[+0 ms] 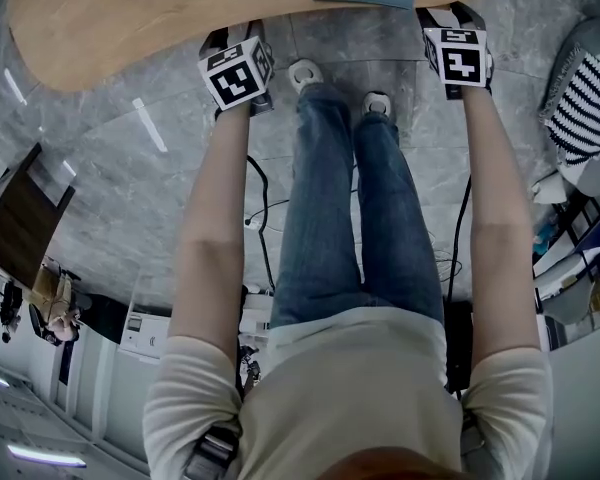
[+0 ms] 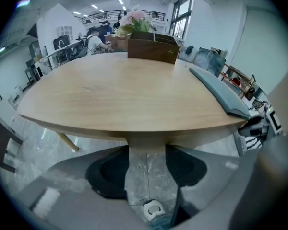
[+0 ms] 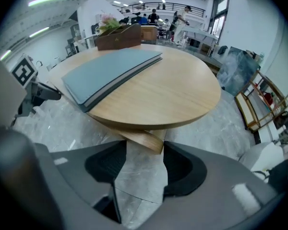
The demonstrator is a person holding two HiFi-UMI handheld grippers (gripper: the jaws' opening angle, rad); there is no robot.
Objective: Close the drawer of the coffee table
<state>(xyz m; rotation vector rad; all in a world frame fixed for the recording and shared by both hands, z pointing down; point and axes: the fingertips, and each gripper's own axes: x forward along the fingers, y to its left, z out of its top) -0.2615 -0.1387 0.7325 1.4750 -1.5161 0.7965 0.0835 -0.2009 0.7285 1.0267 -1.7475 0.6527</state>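
Observation:
An oval light-wood coffee table (image 1: 160, 18) stands in front of the person's feet. Under its near edge a wooden part (image 3: 143, 140) juts out, also seen as a wooden part (image 2: 146, 146) from the left; I cannot tell whether it is the drawer. My left gripper (image 2: 146, 174) hangs just short of the table edge, open, with only floor between its pads. My right gripper (image 3: 140, 171) is beside it to the right, also open and holding nothing. In the head view only their marker cubes show, left (image 1: 237, 71) and right (image 1: 457, 56).
A grey mat (image 3: 110, 73) lies on the tabletop, and a brown box with flowers (image 2: 152, 44) stands at its far side. The person's shoes (image 1: 305, 71) are on the marble floor between the grippers. Cables (image 1: 265, 208) run behind the legs. A striped cloth (image 1: 590, 108) lies at the right.

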